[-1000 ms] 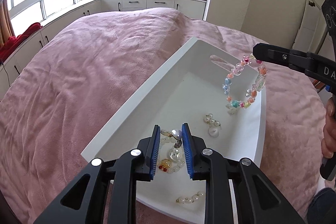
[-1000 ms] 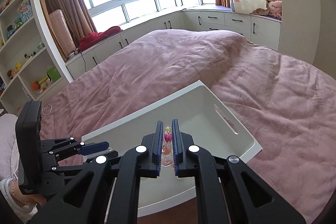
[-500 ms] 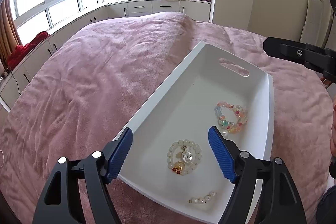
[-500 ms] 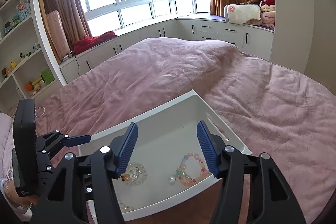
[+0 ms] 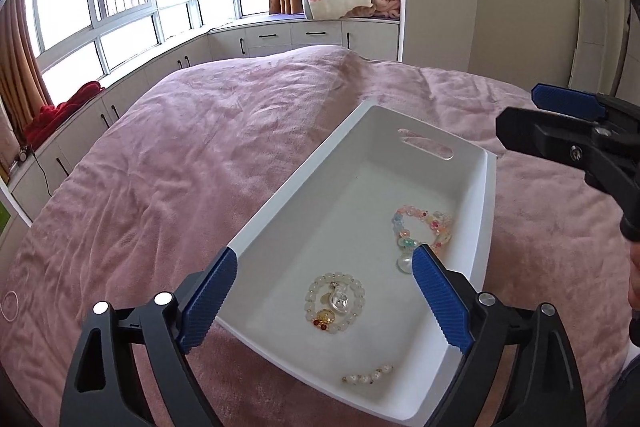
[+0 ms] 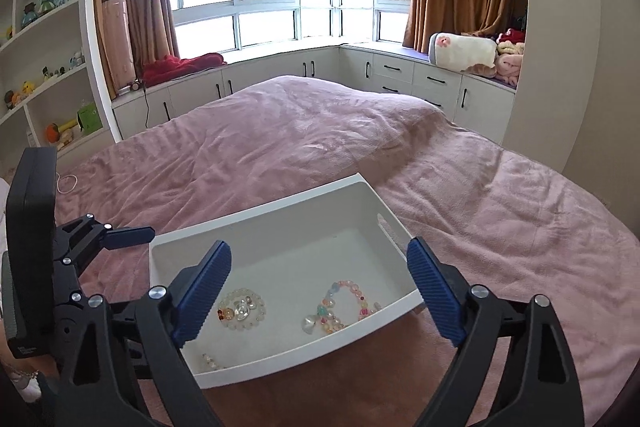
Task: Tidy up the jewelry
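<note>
Both bracelets (image 5: 335, 303) lie in the tray (image 5: 304, 183) below each opening, empty gripper (image 5: 324, 297).

The left gripper (image 5: 322, 291) hovers over the near end of a white tray (image 5: 298, 183) that sits on a pink bedspread (image 5: 168, 163); its blue-padded jaws are opening, nothing gripped between them. On the tray floor a pale bead bracelet (image 5: 335, 302) lies flat in a ring around a clear charm; further in, a multicoloured bead bracelet (image 5: 424, 227) lies near the right wall, with what may be a pearl-like pendant at its near end, partly hidden by the right pad; a short string of white beads (image 5: 368, 375) lies by the near rim. The right gripper (image 5: 560, 115) reaches in at the right edge, above the bedspread beyond the tray.
</note>
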{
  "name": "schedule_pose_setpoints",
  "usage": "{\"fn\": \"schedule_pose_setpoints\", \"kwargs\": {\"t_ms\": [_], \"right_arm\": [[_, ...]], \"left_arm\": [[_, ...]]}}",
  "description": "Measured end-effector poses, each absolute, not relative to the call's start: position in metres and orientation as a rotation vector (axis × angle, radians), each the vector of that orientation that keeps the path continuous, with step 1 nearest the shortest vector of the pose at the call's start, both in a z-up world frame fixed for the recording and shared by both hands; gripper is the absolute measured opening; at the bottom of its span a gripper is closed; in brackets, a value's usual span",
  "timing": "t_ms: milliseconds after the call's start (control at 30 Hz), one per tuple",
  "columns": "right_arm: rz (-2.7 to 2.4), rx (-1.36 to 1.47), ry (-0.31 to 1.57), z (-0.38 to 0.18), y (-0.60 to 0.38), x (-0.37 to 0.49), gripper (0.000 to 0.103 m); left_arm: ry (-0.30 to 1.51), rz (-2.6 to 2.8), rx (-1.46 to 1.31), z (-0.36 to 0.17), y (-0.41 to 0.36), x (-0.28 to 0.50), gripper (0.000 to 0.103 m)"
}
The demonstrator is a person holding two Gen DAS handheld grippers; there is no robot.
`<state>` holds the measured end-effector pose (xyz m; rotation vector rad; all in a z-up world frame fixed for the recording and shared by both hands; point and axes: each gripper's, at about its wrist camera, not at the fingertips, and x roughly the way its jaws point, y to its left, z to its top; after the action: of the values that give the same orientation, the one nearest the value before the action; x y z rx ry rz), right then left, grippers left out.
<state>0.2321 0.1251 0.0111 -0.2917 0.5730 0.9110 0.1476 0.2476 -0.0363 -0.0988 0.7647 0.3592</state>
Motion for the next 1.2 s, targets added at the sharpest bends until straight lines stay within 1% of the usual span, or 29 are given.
{"fn": "schedule_pose_setpoints", "kwargs": {"t_ms": [67, 167, 367, 633, 1200], "right_arm": [[0.906, -0.314, 0.564, 0.011, 0.119, 0.225, 0.093], [0.898, -0.323, 0.565, 0.009, 0.111, 0.218, 0.094], [0.876, -0.328, 0.566, 0.004, 0.1, 0.209, 0.095], [0.87, -0.353, 0.592, -0.006, 0.095, 0.206, 0.095], [0.878, -0.389, 0.618, -0.022, 0.102, 0.199, 0.095]], "left_arm": [[0.755, 0.37, -0.115, -0.034, 0.245, 0.141, 0.092], [0.743, 0.404, -0.104, -0.03, 0.239, 0.13, 0.092], [0.714, 0.46, -0.039, -0.023, 0.228, 0.11, 0.093], [0.682, 0.474, -0.086, -0.014, 0.231, 0.09, 0.093], [0.692, 0.477, -0.046, -0.019, 0.225, 0.09, 0.093]]}}
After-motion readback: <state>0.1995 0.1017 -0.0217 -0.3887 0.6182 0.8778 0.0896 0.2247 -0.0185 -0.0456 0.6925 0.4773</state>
